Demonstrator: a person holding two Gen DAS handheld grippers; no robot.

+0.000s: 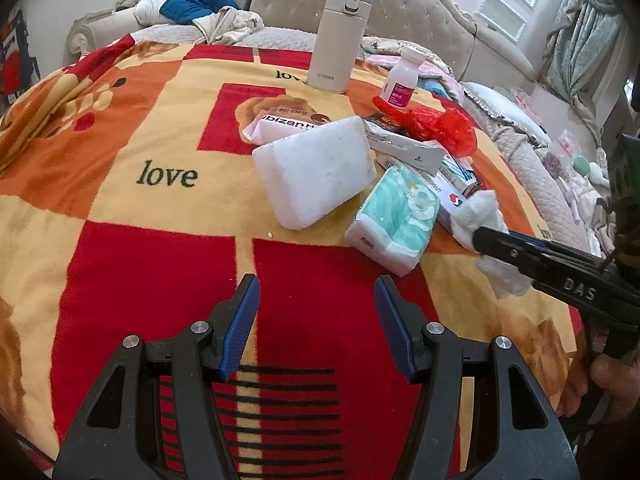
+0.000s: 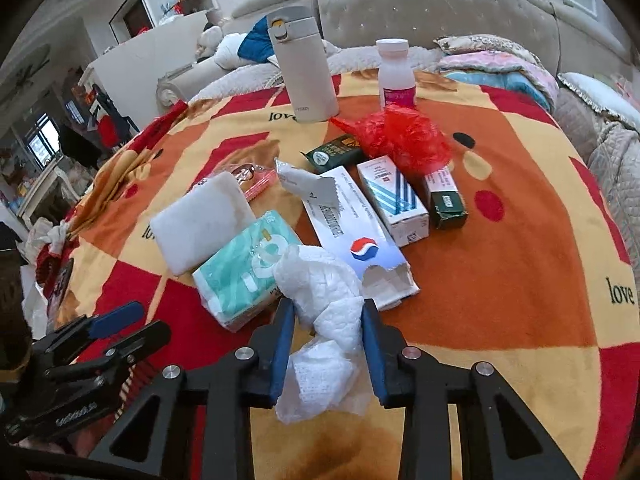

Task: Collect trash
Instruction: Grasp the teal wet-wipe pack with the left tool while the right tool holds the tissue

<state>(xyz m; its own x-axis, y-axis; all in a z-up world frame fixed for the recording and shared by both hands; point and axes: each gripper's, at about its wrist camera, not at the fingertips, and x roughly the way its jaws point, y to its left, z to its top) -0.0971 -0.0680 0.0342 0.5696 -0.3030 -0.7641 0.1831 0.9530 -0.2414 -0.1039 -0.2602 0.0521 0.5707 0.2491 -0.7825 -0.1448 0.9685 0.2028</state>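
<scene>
A crumpled white tissue lies between the fingers of my right gripper, which press on it from both sides. It also shows in the left wrist view with the right gripper on it. My left gripper is open and empty above the blanket, short of the pile. The pile holds a white foam block, a green tissue pack, a red plastic bag, a torn white wrapper and several small boxes.
A white thermos and a white pill bottle stand at the far side of the red-and-yellow blanket. A tufted sofa with cushions and clothes lies behind. The blanket's edge drops off at the right.
</scene>
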